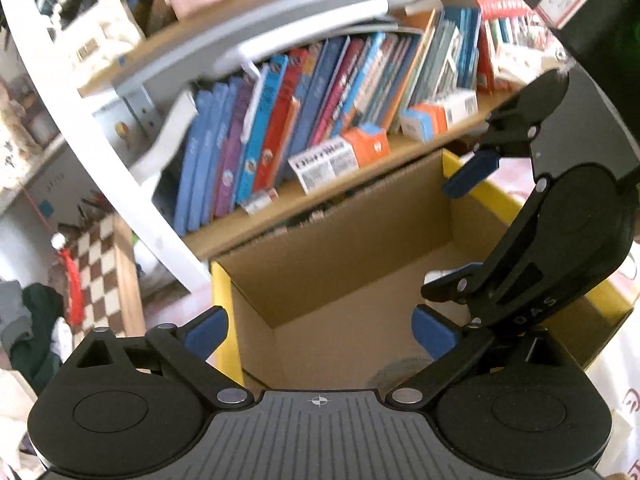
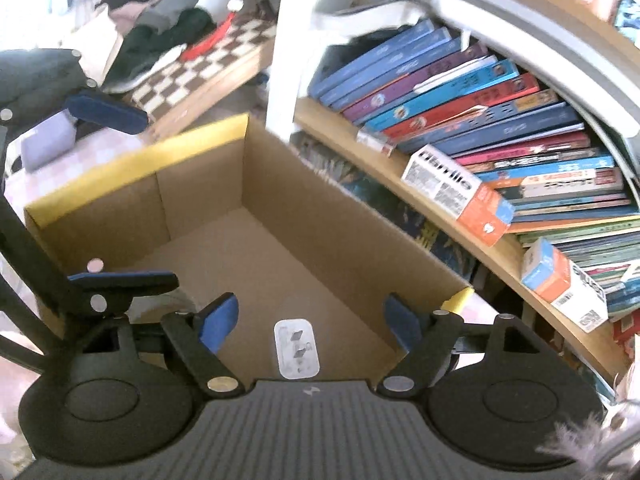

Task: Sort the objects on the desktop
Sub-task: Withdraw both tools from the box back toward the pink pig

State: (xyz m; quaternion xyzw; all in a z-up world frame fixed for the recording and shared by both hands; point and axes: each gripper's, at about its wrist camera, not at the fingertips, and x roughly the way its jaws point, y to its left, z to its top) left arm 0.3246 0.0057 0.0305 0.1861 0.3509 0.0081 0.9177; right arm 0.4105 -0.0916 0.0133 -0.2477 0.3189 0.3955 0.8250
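right now both tongs hang spread wide over the open brown cardboard box with yellow edges [image 2: 132, 164], pinching nothing: the left gripper [image 1: 320, 330] and the right gripper [image 2: 308, 318]. a small white plug-shaped thing [image 2: 297, 349] lies on the box floor. the tongs are close together and could bump. behind stands a wooden shelf of books [image 1: 304, 120], and the desk has a pink cloth [image 2: 52, 176].

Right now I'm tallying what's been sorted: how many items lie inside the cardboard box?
1: a white charger lying flat on the cardboard box floor, near the right gripper. The grippers cover parts of the floor, so more may be hidden.
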